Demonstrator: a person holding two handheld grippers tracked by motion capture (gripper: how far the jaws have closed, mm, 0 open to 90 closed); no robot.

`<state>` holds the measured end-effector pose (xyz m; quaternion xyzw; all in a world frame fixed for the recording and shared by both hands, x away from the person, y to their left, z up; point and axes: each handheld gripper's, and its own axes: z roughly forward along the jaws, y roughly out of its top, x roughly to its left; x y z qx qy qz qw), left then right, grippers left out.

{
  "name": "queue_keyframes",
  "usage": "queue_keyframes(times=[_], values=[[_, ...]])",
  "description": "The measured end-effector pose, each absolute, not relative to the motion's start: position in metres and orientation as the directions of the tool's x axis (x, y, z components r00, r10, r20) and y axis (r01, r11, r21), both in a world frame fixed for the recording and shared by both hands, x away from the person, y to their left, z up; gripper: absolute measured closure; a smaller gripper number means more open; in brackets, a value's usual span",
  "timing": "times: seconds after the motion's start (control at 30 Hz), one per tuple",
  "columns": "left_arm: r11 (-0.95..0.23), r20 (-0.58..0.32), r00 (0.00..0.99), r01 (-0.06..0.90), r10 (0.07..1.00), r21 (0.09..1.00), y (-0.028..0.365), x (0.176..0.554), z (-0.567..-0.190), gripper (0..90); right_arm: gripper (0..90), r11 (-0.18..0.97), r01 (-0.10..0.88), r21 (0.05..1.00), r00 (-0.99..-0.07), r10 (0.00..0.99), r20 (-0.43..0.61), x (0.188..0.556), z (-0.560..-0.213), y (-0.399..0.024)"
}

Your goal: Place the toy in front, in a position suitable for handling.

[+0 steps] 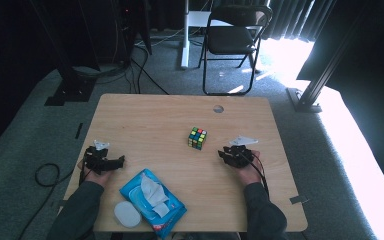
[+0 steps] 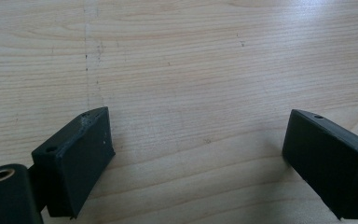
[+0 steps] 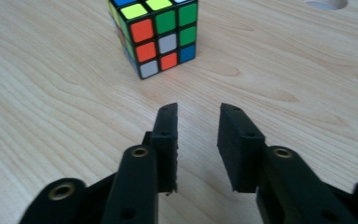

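A scrambled Rubik's cube (image 1: pixel 197 138) stands near the middle of the wooden table (image 1: pixel 150 125). In the right gripper view the cube (image 3: pixel 161 35) sits just ahead of the jaws, slightly to their left. My right gripper (image 3: pixel 198 109) is open by a narrow gap, with nothing between its fingers. In the high view the right gripper (image 1: pixel 225 153) rests on the table a short way right of the cube. My left gripper (image 1: pixel 114 161) lies near the table's left edge, far from the cube. Its jaws (image 2: pixel 198 121) stand wide open over bare wood.
A blue pack of wet wipes (image 1: pixel 152 196) with a wipe pulled up lies at the front edge, a white oval lid (image 1: pixel 127 214) beside it. A round cable hole (image 1: pixel 218 108) is at the table's back. A black folding chair (image 1: pixel 232 40) stands beyond.
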<state>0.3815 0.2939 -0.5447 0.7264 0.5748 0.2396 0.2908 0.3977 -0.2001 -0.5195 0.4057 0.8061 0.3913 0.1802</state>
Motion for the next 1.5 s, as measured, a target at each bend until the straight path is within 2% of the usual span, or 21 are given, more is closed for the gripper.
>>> queue_keyframes(times=[0.17, 0.27, 0.43, 0.57, 0.6, 0.63, 0.67, 0.77, 1.0, 1.17, 1.5], values=[[-0.170, 0.014, 0.224, 0.696, 0.974, 0.698, 0.294, 0.381, -0.545, 8.5, 63.0, 0.399, 0.476, 0.784, -0.640, 0.768, -0.003, 0.394, -0.514, -0.199], [-0.170, 0.014, 0.224, 0.696, 0.974, 0.698, 0.294, 0.381, -0.545, 8.5, 58.2, 0.380, 0.467, 0.798, -0.653, 0.757, 0.022, 0.397, -0.511, -0.201], [-0.170, 0.014, 0.225, 0.696, 0.974, 0.698, 0.294, 0.381, -0.545, 8.5, 52.0, 0.382, 0.453, 0.806, -0.646, 0.763, 0.002, 0.399, -0.509, -0.197], [-0.170, 0.014, 0.225, 0.695, 0.974, 0.698, 0.294, 0.381, -0.545, 8.5, 54.8, 0.370, 0.461, 0.807, -0.626, 0.780, 0.000, 0.401, -0.506, -0.190], [-0.170, 0.014, 0.224, 0.695, 0.974, 0.698, 0.294, 0.381, -0.545, 8.5, 51.2, 0.361, 0.490, 0.793, -0.625, 0.780, 0.031, 0.403, -0.505, -0.188], [-0.170, 0.014, 0.225, 0.695, 0.974, 0.698, 0.294, 0.381, -0.545, 8.5, 43.1, 0.362, 0.499, 0.787, -0.614, 0.789, 0.026, 0.404, -0.503, -0.184], [-0.170, 0.014, 0.225, 0.695, 0.974, 0.698, 0.294, 0.381, -0.545, 8.5, 43.1, 0.362, 0.499, 0.787, -0.614, 0.789, 0.026, 0.404, -0.503, -0.184], [-0.170, 0.014, 0.225, 0.695, 0.974, 0.698, 0.294, 0.381, -0.545, 8.5, 35.7, 0.376, 0.499, 0.781, -0.618, 0.786, 0.016, 0.406, -0.501, -0.176], [-0.170, 0.014, 0.225, 0.695, 0.974, 0.698, 0.294, 0.381, -0.545, 8.5, 28.2, 0.387, 0.483, 0.786, -0.632, 0.775, 0.007, 0.411, -0.495, -0.168], [-0.170, 0.014, 0.225, 0.695, 0.974, 0.698, 0.294, 0.381, -0.545, 8.5, 21.0, 0.409, 0.464, 0.785, -0.621, 0.783, -0.040, 0.414, -0.492, -0.165], [-0.171, 0.014, 0.225, 0.695, 0.974, 0.698, 0.294, 0.381, -0.545, 8.5, 14.0, 0.427, 0.482, 0.765, -0.627, 0.778, -0.039, 0.421, -0.494, -0.161]])
